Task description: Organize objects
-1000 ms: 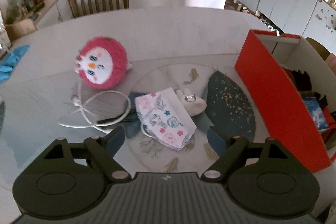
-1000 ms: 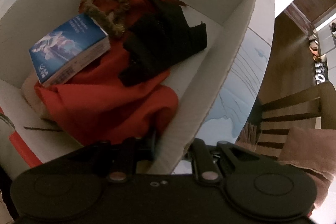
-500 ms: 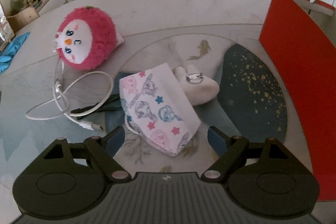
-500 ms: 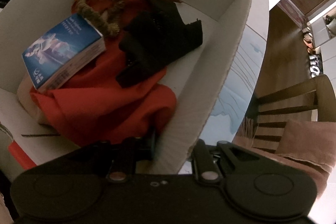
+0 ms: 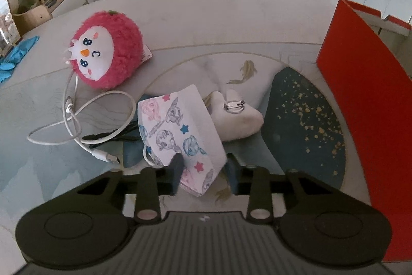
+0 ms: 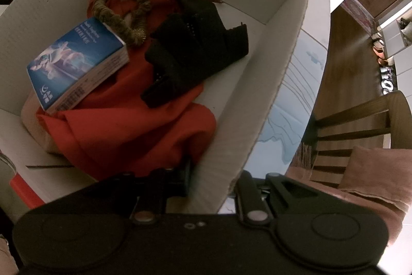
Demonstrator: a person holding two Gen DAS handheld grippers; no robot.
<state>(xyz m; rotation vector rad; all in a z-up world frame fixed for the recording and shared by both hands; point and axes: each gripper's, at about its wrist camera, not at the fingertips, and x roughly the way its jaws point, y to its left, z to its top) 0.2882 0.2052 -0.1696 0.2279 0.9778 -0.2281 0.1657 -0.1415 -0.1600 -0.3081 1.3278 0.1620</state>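
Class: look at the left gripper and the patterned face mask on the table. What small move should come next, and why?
Probably finish closing, then lift. The left gripper has its jaws closing with the patterned face mask between them, and the right gripper is shut on the box wall.

The left gripper (image 5: 203, 169) points steeply down, its jaws closing on cloth between them; the right gripper (image 6: 213, 179) stays clamped, nearly vertical.
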